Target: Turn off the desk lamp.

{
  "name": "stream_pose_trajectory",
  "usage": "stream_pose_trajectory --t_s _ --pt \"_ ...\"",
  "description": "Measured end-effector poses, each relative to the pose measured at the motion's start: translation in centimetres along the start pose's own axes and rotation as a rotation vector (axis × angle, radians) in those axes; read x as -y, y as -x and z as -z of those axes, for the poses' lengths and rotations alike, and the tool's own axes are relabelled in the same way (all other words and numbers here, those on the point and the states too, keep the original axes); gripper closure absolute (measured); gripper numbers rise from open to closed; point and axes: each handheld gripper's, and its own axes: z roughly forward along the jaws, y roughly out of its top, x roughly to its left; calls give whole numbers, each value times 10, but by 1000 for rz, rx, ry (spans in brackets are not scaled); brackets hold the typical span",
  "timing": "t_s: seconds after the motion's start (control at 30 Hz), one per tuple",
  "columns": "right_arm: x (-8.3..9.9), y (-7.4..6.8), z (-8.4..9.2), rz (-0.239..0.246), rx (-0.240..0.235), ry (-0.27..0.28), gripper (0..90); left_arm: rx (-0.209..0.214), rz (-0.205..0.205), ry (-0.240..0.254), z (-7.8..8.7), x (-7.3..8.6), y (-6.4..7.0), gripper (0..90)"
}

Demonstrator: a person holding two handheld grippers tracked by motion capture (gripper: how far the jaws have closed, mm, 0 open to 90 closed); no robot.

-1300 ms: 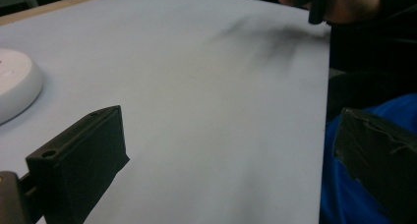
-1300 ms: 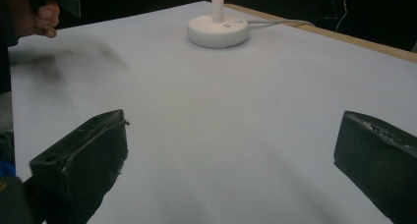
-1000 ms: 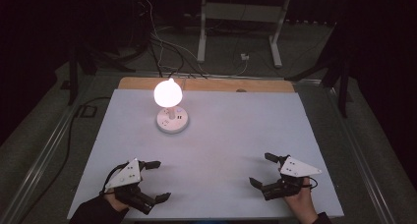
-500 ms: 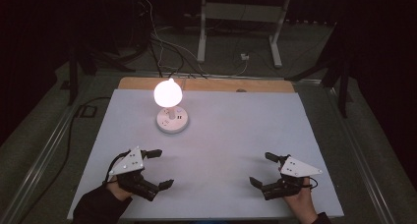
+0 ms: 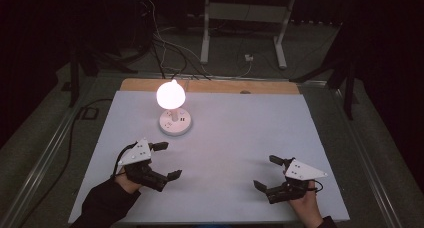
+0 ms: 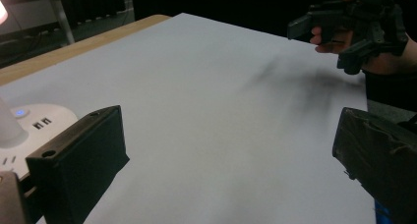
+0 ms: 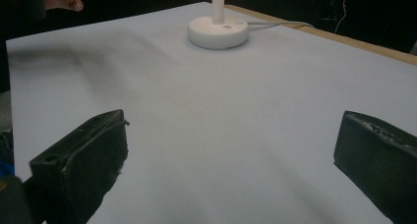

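One table (image 5: 225, 138) is taking up most of the high view, its top covered in a pale grey-white sheet with a strip of bare wood (image 5: 210, 86) showing along the far edge. Beyond it, on the dark floor, one white metal stand (image 5: 245, 18) is standing among several loose cables (image 5: 165, 43) (too tangled to count).

On the table there is lying just one object: a lamp with a round white base (image 5: 175, 122) and a single glowing bulb (image 5: 170, 94) rising on a short stem. It is sitting in the far left part of the sheet, well apart from both hands. In the right gripper view the base (image 7: 218, 31) is showing a small button and a white cord trailing off toward the wooden edge; in the left gripper view its base (image 6: 29, 123) is showing a small blue light and sockets.

Two pairs of tongs are hovering near the person's edge, one in each hand. The left tongs (image 5: 166, 160) are sitting nearer the lamp, spread wide with nothing between them. The right tongs (image 5: 267, 172) are likewise gaping wide and gripping nothing, well apart from the left pair. Each is carrying one grey three-cornered plate on top.
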Motion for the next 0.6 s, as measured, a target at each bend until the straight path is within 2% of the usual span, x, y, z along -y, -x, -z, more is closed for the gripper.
stream_pose_trajectory --t_s 0.2,0.33,0.6 --pt "0 0 0 -2 -2 0 0 -31 6 13 -8 -7 -6 4" --pt "0 0 0 -1 -1 0 0 -56 29 11 -14 -10 -11 4" --pt "0 0 1 -7 -6 5 0 -102 30 11 -29 -14 -23 4"
